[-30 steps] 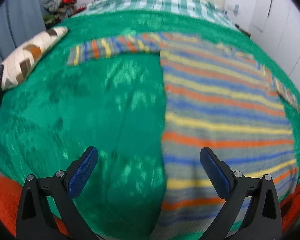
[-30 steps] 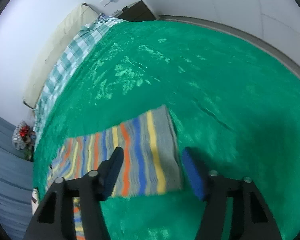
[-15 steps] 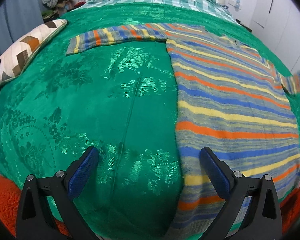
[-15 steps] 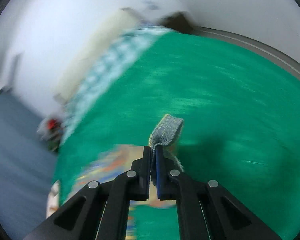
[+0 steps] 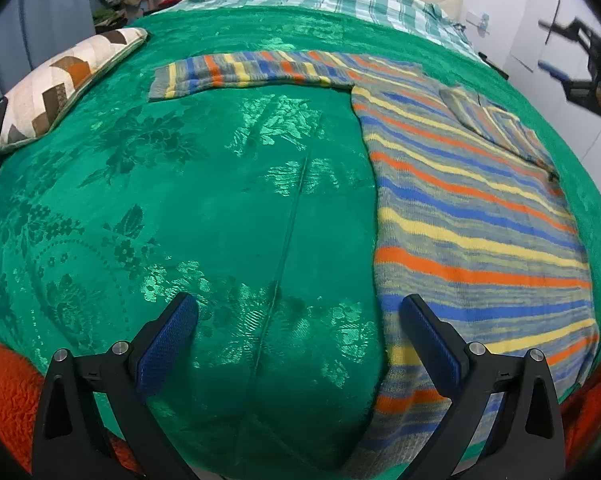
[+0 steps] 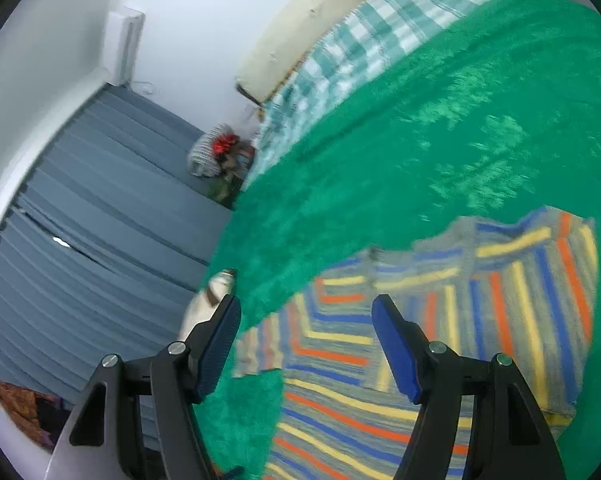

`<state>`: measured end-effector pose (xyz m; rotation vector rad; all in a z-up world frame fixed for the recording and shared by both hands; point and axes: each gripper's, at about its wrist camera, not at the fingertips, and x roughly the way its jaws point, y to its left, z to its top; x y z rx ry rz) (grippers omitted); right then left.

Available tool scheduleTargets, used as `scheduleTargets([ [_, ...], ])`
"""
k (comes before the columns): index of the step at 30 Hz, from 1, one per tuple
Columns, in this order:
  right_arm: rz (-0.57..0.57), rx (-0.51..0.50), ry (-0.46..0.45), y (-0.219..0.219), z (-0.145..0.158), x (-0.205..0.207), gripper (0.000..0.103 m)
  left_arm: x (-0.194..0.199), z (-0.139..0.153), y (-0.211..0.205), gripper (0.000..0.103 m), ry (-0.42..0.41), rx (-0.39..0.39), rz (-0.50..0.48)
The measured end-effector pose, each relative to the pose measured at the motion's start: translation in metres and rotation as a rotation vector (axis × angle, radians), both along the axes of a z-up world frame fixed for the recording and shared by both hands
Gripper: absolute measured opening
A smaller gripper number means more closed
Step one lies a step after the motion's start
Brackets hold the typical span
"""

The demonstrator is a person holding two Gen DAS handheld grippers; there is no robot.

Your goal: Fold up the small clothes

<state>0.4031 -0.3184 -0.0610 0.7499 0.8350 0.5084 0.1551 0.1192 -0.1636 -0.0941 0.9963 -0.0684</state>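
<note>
My right tongs [image 6: 306, 344], opening with nothing between them, have dropped the sleeve [image 5: 488, 120] folded across the sweater [image 5: 480, 224] toward nine o'clock.

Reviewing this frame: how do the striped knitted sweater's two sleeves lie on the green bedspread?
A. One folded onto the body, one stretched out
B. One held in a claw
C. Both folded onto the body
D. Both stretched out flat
A: on the striped knitted sweater, one sleeve lies folded across the body while the other sleeve lies stretched out on the green bedspread.
</note>
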Motion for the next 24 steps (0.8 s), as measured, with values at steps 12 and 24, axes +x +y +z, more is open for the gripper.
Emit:
scheduleTargets([
  [12, -0.195, -0.205, 0.34, -0.094, -0.135, -0.057, 0.032, 0.004, -0.007, -0.005, 0.102, 0.014, 0.029, -0.009],
  [24, -0.27, -0.503, 0.172, -0.086, -0.076, -0.215, 0.061, 0.002, -0.007, -0.006, 0.102, 0.021, 0.028, -0.03],
])
